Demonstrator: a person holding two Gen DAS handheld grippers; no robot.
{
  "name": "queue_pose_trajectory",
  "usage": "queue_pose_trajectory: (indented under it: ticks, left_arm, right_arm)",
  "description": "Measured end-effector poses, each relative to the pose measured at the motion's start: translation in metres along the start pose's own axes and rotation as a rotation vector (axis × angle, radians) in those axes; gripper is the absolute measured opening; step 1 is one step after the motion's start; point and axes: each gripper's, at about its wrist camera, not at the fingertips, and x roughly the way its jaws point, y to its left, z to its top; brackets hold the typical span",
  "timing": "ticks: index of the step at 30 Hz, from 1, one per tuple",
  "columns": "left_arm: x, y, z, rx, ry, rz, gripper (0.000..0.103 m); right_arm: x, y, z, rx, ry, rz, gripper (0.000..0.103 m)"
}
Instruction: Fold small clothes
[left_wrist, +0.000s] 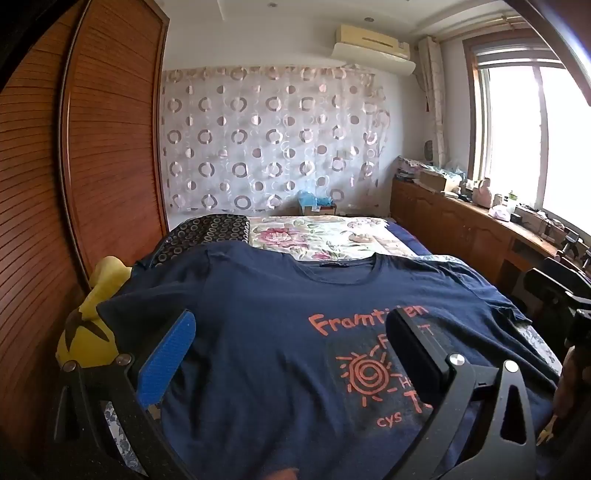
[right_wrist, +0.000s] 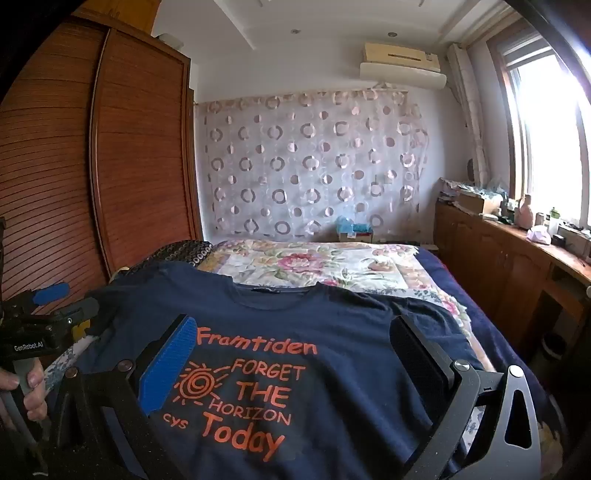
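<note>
On the bed (right_wrist: 461, 291), one navy t-shirt (right_wrist: 332, 369) lies flat right under the two grippers, left gripper (left_wrist: 291, 343) and right gripper (right_wrist: 291, 354), both wide open, holding nothing.

The navy T-shirt (right_wrist: 332, 369) runs off the bottom edge in both views — its hem unseen — and the cluttered window ledge (left_wrist: 517, 218) is too small to make out.

In front of me the bed (right_wrist: 476, 314) carries a navy T-shirt (right_wrist: 332, 369) spread flat, print up, collar pointing away. Beyond it lie a floral quilt (right_wrist: 314, 264) and a dark ring-patterned pillow (left_wrist: 207, 230); a yellow plush toy (left_wrist: 92, 325) sits at the bed's left edge.
</note>
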Motion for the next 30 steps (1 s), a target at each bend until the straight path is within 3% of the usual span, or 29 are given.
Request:
queue_pose_trajectory:
  ticks: [30]
  left_arm:
    - [0.0, 0.0, 0.001, 0.005, -0.014, 0.005, 0.103]
  right_arm:
    - [0.0, -0.002, 0.0, 0.015, -0.006, 0.004, 0.103]
